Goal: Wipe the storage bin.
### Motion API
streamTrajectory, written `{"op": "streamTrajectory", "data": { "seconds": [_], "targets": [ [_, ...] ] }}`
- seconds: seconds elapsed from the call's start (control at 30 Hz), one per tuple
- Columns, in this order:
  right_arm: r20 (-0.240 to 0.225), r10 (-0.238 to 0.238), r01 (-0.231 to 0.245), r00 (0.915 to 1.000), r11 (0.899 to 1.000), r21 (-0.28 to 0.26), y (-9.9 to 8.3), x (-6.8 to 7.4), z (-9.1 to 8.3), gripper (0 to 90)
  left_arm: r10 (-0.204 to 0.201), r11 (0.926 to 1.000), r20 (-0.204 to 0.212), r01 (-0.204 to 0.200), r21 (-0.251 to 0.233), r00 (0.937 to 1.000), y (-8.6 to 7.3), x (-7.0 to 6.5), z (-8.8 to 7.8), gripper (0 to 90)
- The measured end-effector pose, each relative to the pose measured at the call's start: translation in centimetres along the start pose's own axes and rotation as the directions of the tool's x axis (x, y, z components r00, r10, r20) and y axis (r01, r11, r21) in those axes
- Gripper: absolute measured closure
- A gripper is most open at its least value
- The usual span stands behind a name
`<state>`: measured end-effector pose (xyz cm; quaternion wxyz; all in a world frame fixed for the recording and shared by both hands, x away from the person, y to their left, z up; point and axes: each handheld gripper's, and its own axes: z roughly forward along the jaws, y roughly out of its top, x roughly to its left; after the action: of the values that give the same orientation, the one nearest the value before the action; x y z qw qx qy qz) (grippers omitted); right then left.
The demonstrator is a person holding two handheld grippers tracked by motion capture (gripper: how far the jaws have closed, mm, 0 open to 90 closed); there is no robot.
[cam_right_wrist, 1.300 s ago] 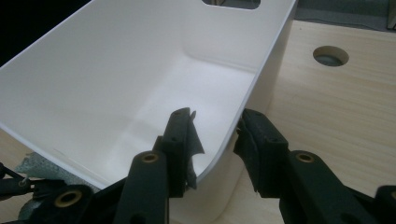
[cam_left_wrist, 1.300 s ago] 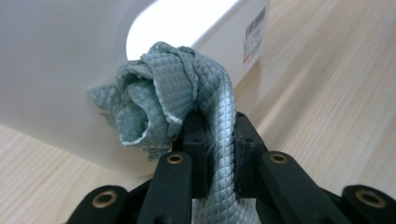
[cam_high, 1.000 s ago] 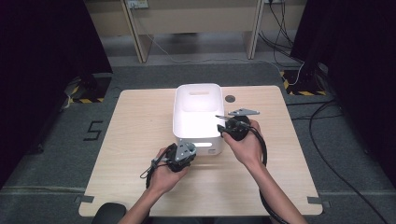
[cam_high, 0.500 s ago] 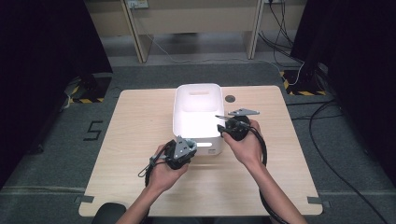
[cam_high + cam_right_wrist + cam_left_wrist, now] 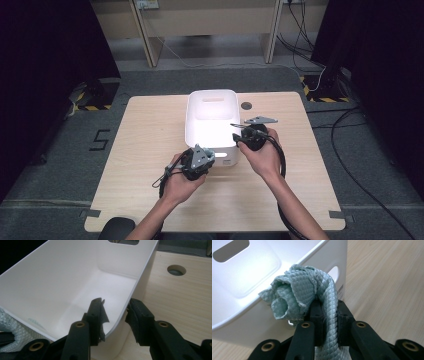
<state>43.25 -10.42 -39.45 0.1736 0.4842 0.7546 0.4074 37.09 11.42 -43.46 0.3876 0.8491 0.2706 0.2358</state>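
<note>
A white plastic bin (image 5: 212,107) stands mid-table, with a handle slot in each end wall. My left gripper (image 5: 204,157) is at the bin's near left corner, shut on a pale green waffle-weave cloth (image 5: 297,292). The cloth bunches above the jaws, right at the bin's rim (image 5: 242,312). In the left gripper view the gripper (image 5: 329,307) pinches the cloth's twisted tail. My right gripper (image 5: 241,136) straddles the bin's near right corner. One jaw is inside the bin and one outside (image 5: 116,308), closed on the wall (image 5: 125,302). The cloth (image 5: 11,338) shows at the lower left of the right gripper view.
The light wooden table (image 5: 150,150) has a round cable hole (image 5: 246,105) just behind the bin on the right. Dark curtains, a shelf frame and floor cables lie beyond the far edge. Bare tabletop lies on both sides of the bin.
My left gripper with the cloth has shifted slightly by the bin's near wall. The right hand and the bin have stayed put.
</note>
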Motion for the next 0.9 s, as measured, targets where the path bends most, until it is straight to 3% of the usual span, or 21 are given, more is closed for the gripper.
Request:
{"op": "streamTrajectory", "data": {
  "seconds": [0.9],
  "targets": [
    [0.002, -0.003, 0.003, 1.0000, 1.000, -0.002, 0.0, 0.0, 0.0, 64.3, -0.002, 0.9993, 0.006, 0.002, 0.037, 1.0000, -0.1, -0.2, 1.2, 78.5]
  ]
}}
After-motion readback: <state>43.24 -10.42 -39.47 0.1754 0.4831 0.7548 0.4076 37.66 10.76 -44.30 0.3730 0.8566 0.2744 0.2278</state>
